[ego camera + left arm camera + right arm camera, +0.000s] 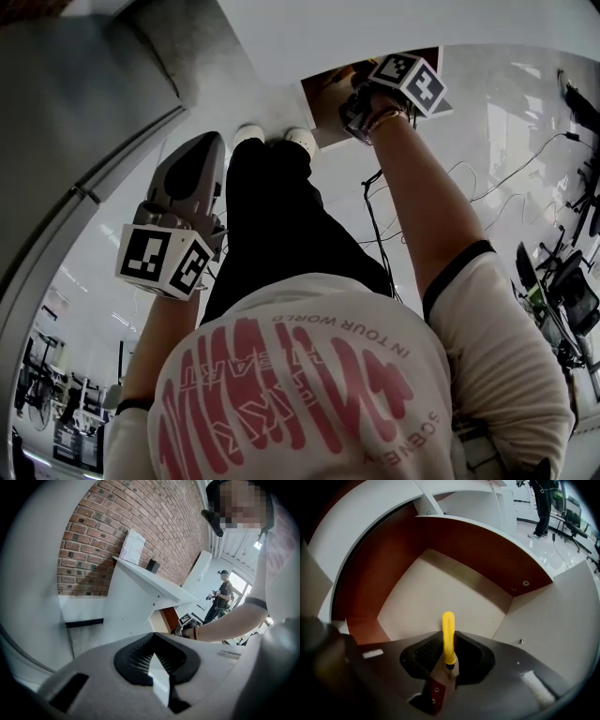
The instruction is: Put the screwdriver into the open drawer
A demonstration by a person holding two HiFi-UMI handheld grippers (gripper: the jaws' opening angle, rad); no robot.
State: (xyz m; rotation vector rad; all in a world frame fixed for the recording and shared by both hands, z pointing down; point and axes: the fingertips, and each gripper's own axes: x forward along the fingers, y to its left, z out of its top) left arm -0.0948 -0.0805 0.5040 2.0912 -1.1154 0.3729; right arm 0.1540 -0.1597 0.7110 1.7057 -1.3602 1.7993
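Brick wall (140, 522) behind a white shelf (154, 581). Count: two grippers, one drawer, one screwdriver. In the head view my left gripper (208, 142) sits at 9 o'clock, with its fingers together and nothing between them. My right gripper (361, 108) is at 1 o'clock, over the open drawer (464, 541). Its fingers are clamped on the yellow screwdriver (448, 637). In the right gripper view the handle points to 12 o'clock, above the drawer floor.

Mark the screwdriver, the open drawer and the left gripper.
screwdriver (448, 634), right gripper view, on its yellow handle.
drawer (440, 590), right gripper view, on its bare floor.
left gripper (153, 638), left gripper view, midway between its fingertips.
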